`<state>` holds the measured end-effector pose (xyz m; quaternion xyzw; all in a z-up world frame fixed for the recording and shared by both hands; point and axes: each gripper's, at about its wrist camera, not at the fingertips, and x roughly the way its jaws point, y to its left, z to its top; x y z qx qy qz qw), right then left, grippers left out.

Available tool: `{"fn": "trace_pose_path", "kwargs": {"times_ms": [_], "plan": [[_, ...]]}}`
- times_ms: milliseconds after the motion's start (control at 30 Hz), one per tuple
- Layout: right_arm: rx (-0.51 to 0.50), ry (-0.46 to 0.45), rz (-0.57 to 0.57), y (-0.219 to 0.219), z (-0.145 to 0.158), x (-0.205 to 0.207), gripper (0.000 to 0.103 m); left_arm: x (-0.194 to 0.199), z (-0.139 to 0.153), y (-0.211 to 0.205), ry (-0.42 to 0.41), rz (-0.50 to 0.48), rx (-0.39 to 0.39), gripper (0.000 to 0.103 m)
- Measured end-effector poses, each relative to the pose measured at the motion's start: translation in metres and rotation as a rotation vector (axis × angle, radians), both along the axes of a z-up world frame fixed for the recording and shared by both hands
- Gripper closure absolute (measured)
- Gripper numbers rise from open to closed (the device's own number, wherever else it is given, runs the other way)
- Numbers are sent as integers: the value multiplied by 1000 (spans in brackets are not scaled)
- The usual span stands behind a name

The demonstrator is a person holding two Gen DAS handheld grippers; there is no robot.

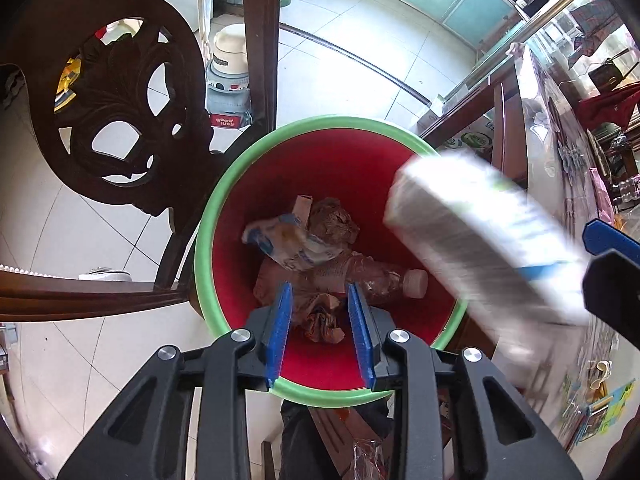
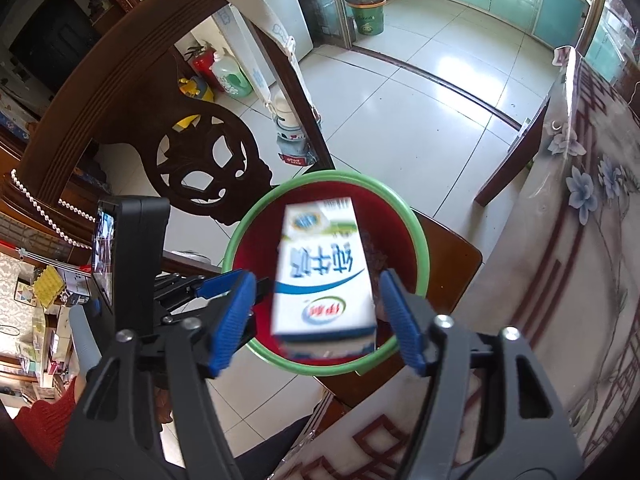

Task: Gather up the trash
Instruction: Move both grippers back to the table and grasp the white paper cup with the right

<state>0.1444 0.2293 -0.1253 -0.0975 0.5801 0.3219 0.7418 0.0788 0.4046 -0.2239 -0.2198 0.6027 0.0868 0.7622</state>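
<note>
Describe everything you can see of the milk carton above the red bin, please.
The milk carton is a white cardboard box with blue and green print and large characters on its face. It is blurred in both views, so it appears to be moving. It hangs tilted over the red bin with the green rim, between the blue pads of the right gripper. The pads stand apart from its sides, so nothing seems to touch it. It looks closed and undented.

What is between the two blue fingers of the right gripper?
In the right wrist view, a blurred white milk carton lies between the right gripper fingers, touching neither, above the red bin.
</note>
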Motion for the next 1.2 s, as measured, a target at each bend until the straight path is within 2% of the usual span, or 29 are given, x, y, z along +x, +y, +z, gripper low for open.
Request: {"fn": "trace_pose_path", "kwargs": {"times_ms": [167,233,400,533,767,833,967,1033,1200], "plan": [[-8,-8,1,-8,8,-6,38,-2,8,0,-16,-2,3,76],[-11,-11,-3,-15,12,-10,34,-3,17,-1,-38,0,5,76],[6,-18,-63,-51,26,-23,34,-8,41,-12,-94,-29,23,76],[-12,-55,-158,-92,39,-33,30,-9,57,-31,-128,-91,24,76],[-46,-71,-351,-168,46,-47,30,-5,82,-75,-183,-201,-13,76],[-53,-64,-414,-192,44,-52,30,-4,89,-89,-202,-234,-16,67],[-67,-27,-540,-237,35,-63,30,0,102,-119,-230,-303,-20,61],[-78,-10,-622,-268,31,-72,30,3,107,-135,-241,-334,-23,54],[-115,-9,-807,-342,29,-92,24,9,112,-179,-248,-407,-19,54]]}}
